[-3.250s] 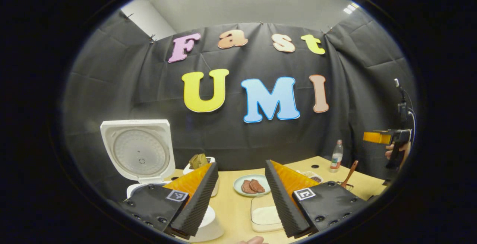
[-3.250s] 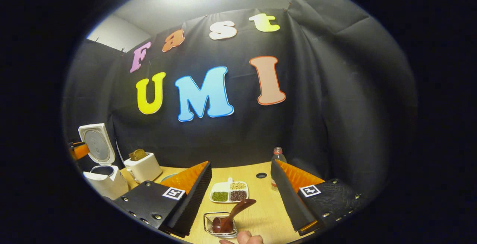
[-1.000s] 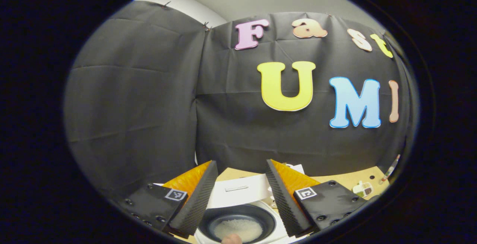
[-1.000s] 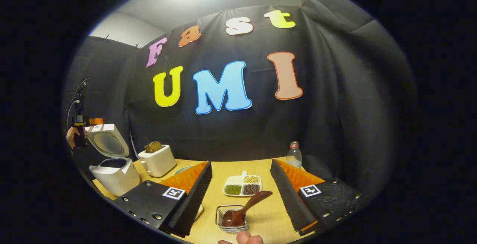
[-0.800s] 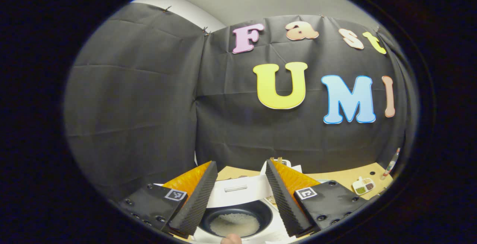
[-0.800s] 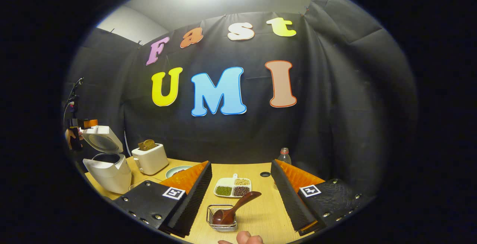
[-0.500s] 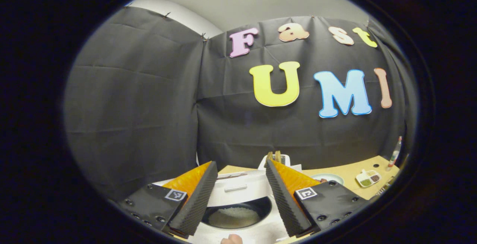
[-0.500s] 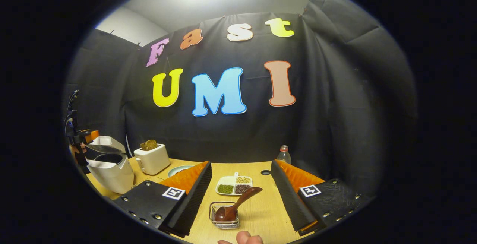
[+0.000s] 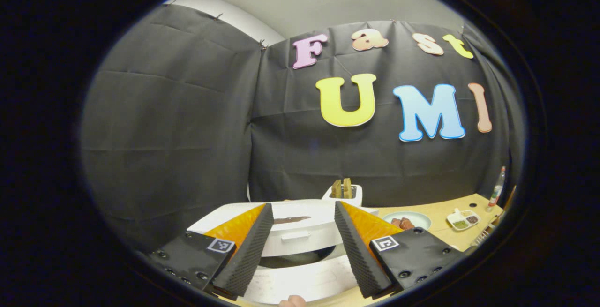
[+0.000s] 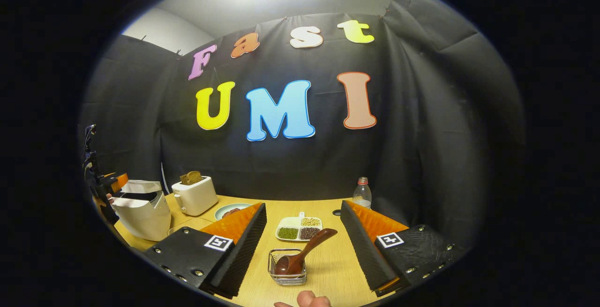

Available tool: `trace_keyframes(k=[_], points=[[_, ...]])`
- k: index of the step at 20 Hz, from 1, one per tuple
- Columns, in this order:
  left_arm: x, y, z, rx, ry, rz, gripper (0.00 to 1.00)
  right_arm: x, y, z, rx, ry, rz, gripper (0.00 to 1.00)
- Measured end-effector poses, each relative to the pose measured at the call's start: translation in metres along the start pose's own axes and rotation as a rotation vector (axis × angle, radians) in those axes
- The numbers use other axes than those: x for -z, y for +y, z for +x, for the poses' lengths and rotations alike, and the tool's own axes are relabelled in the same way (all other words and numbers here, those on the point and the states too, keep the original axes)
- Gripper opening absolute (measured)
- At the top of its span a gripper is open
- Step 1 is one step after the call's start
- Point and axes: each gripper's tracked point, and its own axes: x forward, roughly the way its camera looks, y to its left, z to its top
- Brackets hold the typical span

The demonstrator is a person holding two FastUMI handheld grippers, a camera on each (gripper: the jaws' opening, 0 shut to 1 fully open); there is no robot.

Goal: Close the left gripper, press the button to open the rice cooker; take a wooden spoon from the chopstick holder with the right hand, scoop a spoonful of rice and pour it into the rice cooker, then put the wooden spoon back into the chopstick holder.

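Note:
The white rice cooker (image 9: 300, 281) sits right below my left gripper (image 9: 303, 205), whose fingers stand open with nothing between them. Its lid (image 9: 300, 225) is tilted down almost flat, leaving a narrow dark gap over the pot. In the right gripper view the rice cooker (image 10: 143, 213) stands at the far left of the table, with the left gripper (image 10: 112, 183) at its lid. The brown wooden spoon (image 10: 302, 253) leans bowl-down in the wire chopstick holder (image 10: 287, 269), just ahead of my right gripper (image 10: 303, 205), which is open and apart from it.
A white toaster (image 10: 194, 194) holding bread stands beside the cooker. A plate (image 10: 232, 211) with brown food, a divided dish (image 10: 297, 229) of beans and a plastic bottle (image 10: 362, 192) sit further back on the wooden table (image 10: 328, 260). A finger shows at each view's bottom edge.
The cooker's lid has swung from upright down to nearly flat, and the left gripper has come down with it. The rice in the pot is now hidden. The right gripper barely moved.

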Motion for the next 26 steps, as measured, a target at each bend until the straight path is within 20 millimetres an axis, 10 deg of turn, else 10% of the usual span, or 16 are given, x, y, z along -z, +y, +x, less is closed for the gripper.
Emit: trace_keyframes(k=[11,20,26], points=[[0.057,0.001,-0.008,0.023,0.096,-0.055,0.90,0.006,-0.002,-0.004,0.002,0.021,0.020,0.96],[0.066,-0.001,-0.006,-0.013,0.089,0.053,0.93,0.015,0.004,-0.004,-0.021,0.040,0.024,0.96],[0.045,0.006,-0.005,0.013,0.100,-0.173,0.92,0.015,-0.004,-0.004,-0.013,0.029,0.042,0.96]])
